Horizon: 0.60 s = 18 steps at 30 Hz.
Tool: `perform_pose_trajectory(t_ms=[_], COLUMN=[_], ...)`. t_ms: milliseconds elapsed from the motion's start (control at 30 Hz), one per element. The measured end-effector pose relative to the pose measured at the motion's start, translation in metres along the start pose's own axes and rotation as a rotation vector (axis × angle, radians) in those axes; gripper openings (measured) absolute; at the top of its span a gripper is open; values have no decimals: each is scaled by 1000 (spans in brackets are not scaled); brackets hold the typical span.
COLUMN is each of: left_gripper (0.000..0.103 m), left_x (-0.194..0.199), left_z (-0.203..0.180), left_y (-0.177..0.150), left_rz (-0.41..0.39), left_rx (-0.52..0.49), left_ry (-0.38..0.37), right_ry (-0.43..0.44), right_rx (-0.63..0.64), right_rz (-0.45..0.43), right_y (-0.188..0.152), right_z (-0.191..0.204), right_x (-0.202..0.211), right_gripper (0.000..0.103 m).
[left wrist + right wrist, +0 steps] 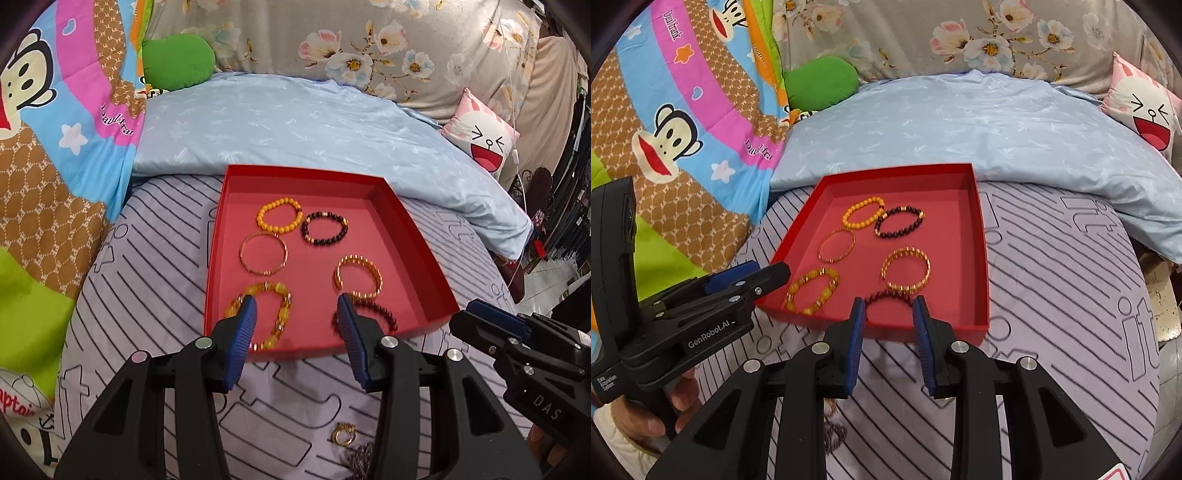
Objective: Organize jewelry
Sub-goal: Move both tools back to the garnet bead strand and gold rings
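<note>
A red tray (pixel 413 236) lies on the striped bed sheet (pixel 155 258) of the bed, its far edge against a pale blue pillow (pixel 295 125). Six bracelets rest inside: an orange bead bracelet (pixel 279 219) and a dark bead bracelet (pixel 325 229) toward the far side, a thin gold bangle (pixel 264 253) and a chunky gold bracelet (pixel 357 276) in the middle, a yellow amber bracelet (pixel 273 317) and a maroon bead bracelet (pixel 384 317) by the near rim. A small gold ring (pixel 343 435) sits on the sheet outside the near rim. The left gripper (pixel 295 325) hangs over that rim, jaws apart and empty; the right gripper (pixel 888 321) likewise holds nothing, its jaws narrower.
</note>
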State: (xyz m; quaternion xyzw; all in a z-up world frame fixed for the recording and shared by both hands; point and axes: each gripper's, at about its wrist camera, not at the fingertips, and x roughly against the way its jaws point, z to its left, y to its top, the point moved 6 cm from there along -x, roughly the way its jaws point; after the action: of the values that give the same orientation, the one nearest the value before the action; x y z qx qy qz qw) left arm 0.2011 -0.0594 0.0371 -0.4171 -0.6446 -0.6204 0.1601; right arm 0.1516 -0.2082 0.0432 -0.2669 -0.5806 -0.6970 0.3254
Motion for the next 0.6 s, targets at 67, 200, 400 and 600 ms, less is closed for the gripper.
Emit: perform_pose_trajectory(t_ms=[67, 200, 400, 600], left_gripper=[43, 43, 43, 46], left_x=[3, 8, 17, 25], left_z=[0, -2, -5, -19], left_y=[-12, -36, -70, -102], left_rz=[8, 38, 85, 123], left_rx=[-7, -14, -5, -19], left_ry=[9, 12, -14, -41], right_ry=[-7, -13, -15, -22], right_rx=[0, -9, -35, -64], right_rz=[5, 26, 67, 101], right_y=[-9, -29, -59, -86], right_z=[-1, -5, -12, -21], right_x=[2, 5, 8, 10], right_gripper=[27, 27, 27, 27])
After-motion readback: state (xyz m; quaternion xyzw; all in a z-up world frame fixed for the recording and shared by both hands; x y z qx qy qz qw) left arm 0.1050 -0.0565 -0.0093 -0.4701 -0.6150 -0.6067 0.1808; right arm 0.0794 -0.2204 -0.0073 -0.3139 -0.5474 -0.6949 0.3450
